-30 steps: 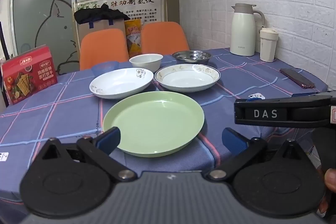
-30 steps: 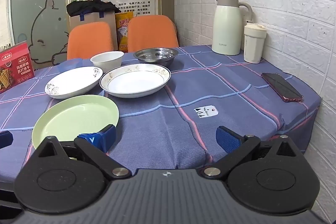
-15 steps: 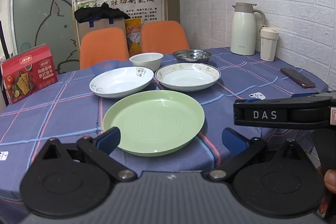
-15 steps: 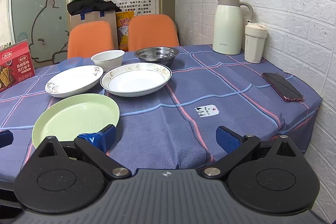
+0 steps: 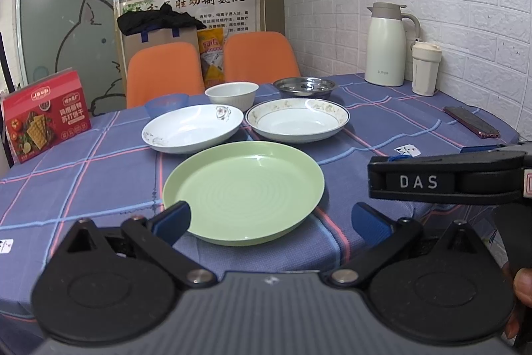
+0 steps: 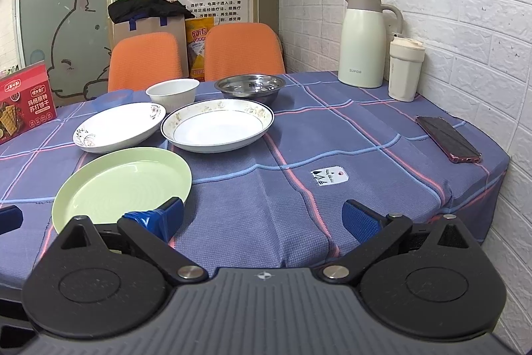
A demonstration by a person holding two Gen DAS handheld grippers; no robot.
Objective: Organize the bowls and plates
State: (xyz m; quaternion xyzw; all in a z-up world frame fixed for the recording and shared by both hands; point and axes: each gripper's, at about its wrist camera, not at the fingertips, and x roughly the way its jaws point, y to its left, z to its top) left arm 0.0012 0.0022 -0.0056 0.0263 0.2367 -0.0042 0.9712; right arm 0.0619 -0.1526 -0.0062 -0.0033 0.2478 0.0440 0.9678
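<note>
Blue checked cloth covers the table [image 6: 332,135], and the dishes sit spread over its left half. Nearest the edge lies the pale green plate [image 5: 244,192], empty and flat. Behind it, side by side and almost touching, are two white deep plates: the flower-sprig plate [image 5: 193,128] on the left and the gold-rimmed plate [image 5: 297,120] on the right. Farther back stand three bowls in a row: a small blue bowl [image 5: 166,103], a white bowl [image 5: 231,92] and a steel bowl [image 5: 305,87].

The left gripper [image 5: 271,218] hovers low over the near rim of the green plate with its blue pads spread wide, one at each side of the plate's front edge, gripping nothing. The right gripper [image 6: 262,220] is held beside it, over bare cloth just right of the green plate, its fingers likewise wide apart and empty; its left pad shows in front of the plate's rim, though I cannot tell whether they touch.

Against the brick wall stand a cream jug [image 6: 364,42] and a cream tumbler [image 6: 405,69], a dark phone [image 6: 447,138] lies near the right edge, and a red cracker box [image 5: 46,115] stands at far left.
</note>
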